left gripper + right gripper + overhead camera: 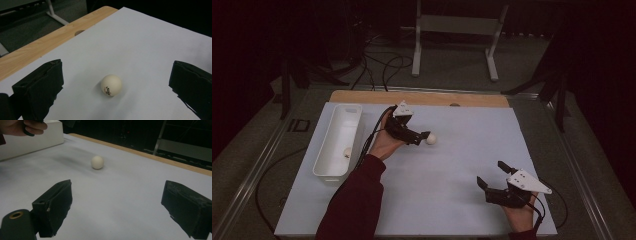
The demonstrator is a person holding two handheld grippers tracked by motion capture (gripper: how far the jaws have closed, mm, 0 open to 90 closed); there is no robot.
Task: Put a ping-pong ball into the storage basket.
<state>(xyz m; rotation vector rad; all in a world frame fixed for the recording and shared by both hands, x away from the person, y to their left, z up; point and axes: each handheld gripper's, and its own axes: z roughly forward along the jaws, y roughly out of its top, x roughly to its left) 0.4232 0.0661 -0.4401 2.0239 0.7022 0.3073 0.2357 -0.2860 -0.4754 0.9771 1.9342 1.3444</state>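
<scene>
A white tray (337,140) sits at the worktop's (452,200) 9 o'clock side with a small ball (347,152) inside. The left tool (426,137) gapes released around a white ball (431,139) (untouched, on the sheet). At 4 o'clock, the right tool (492,175) spreads empty.

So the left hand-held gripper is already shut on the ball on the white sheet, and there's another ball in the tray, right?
Not quite. The left hand-held gripper is open: in the left gripper view its jaws stand wide apart on either side of the ball, touching nothing. The ball rests on the white sheet, and another ball lies in the tray.
</scene>
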